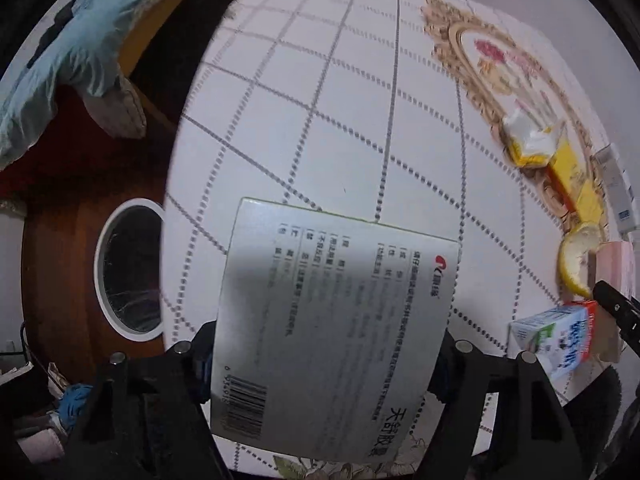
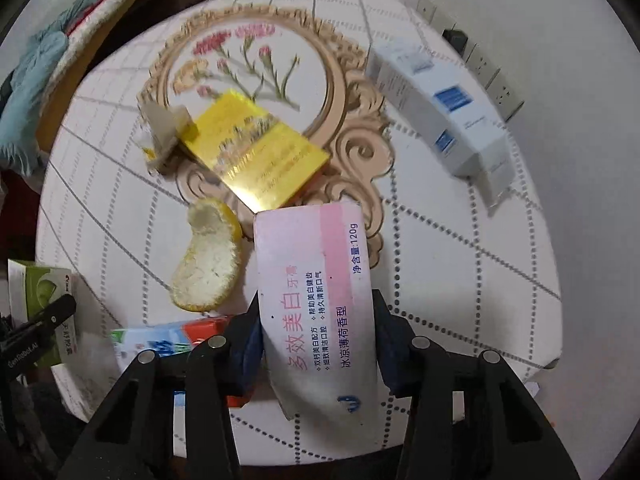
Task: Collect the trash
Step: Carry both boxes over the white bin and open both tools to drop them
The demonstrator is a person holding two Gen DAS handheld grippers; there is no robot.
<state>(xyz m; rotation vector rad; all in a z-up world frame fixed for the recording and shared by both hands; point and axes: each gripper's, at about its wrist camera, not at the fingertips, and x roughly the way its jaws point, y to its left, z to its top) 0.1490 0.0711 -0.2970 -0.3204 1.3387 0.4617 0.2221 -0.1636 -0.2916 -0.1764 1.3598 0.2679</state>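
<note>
My left gripper (image 1: 326,350) is shut on a flat white medicine box (image 1: 336,320) with a barcode, held above the white round table (image 1: 320,100). My right gripper (image 2: 316,344) is shut on a pink and white toothpaste box (image 2: 316,292), held over the table. On the table lie a citrus peel (image 2: 208,256), a yellow box (image 2: 256,148), a crumpled white wrapper (image 2: 164,128), a long white and blue box (image 2: 440,112) and a small milk carton (image 2: 176,340). The left gripper's medicine box shows green in the right wrist view (image 2: 40,292).
A round bin (image 1: 130,266) with a white rim and dark liner stands on the floor left of the table. A chair with light blue clothes (image 1: 60,60) is at the far left. A power strip (image 2: 480,60) lies along the wall behind the table.
</note>
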